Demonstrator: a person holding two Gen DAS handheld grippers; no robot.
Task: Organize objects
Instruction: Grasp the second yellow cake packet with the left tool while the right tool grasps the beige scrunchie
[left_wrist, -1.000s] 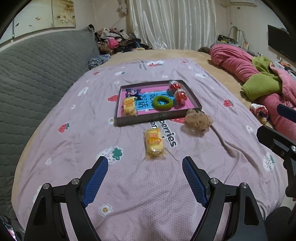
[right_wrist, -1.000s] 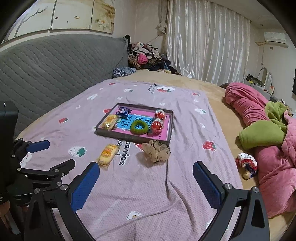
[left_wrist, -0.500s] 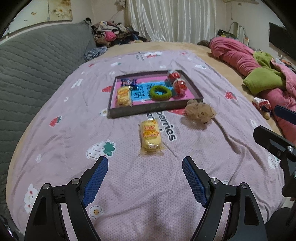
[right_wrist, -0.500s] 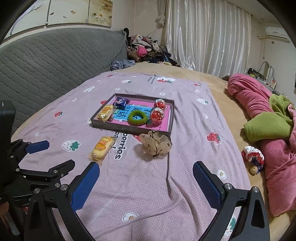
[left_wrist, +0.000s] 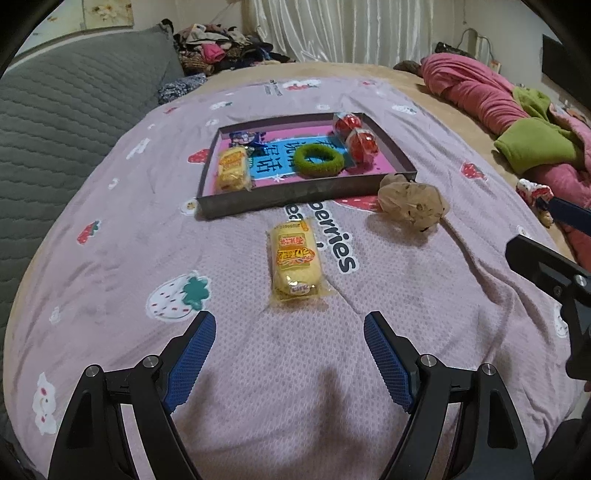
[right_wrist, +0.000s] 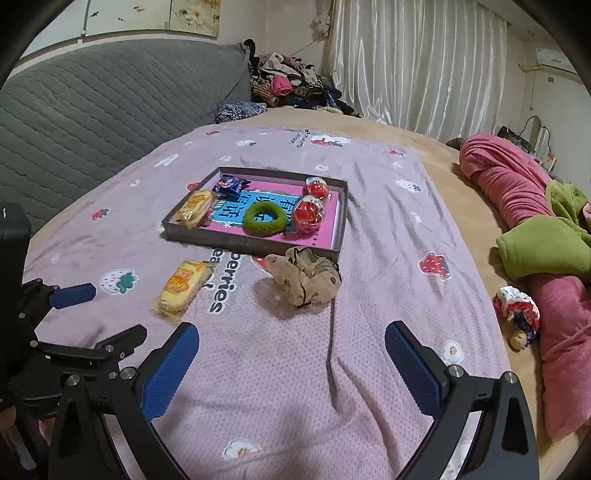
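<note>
So the left gripper (left_wrist: 290, 325) has its fingers spread wide with nothing in them, right in front of the yellow snack pack (left_wrist: 295, 269) lying on the bed just short of the tray (left_wrist: 306, 192), so I'd straddle its narrow sides and pinch gently.

A bed carries a pink strawberry-print blanket (left_wrist: 110, 229). On the blanket lie a shallow grey tray (left_wrist: 295, 194), a yellow snack packet (left_wrist: 295, 266) just in front of it, and a beige scrunchie (left_wrist: 412, 201) beside the tray's near right corner.
</note>
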